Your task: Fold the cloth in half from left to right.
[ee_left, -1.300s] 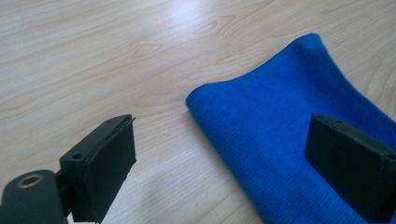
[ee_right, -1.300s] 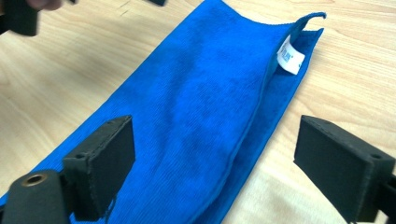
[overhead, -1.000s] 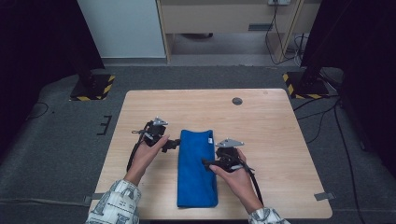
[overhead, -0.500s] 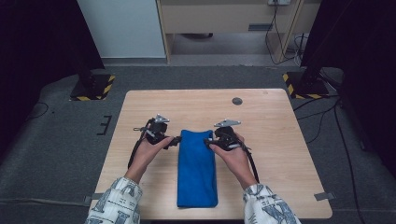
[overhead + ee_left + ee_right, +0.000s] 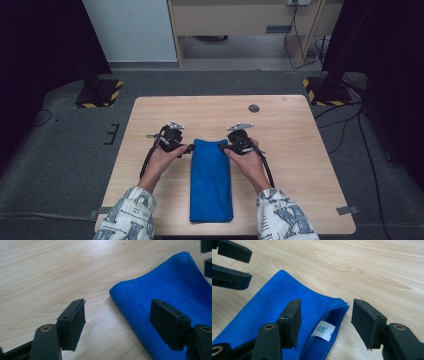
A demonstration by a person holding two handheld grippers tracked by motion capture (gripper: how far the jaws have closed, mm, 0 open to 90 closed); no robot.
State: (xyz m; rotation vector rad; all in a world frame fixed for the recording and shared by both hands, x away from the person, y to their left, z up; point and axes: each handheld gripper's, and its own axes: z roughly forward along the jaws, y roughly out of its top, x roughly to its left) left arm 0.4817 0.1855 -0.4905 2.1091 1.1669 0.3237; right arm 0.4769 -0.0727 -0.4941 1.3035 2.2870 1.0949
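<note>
Blue folded cloth [image 5: 211,182] lies on the wooden surface [image 5: 290,150]. My left gripper [image 5: 189,148] and right gripper [image 5: 222,147] straddle its far corners, fingers spread, just now narrowing, not yet pinching.

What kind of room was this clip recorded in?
Most likely a lab or recording studio, not a home: a bare wooden table on grey carpet, black stands with hazard-striped bases, and loose cables across the floor.
</note>
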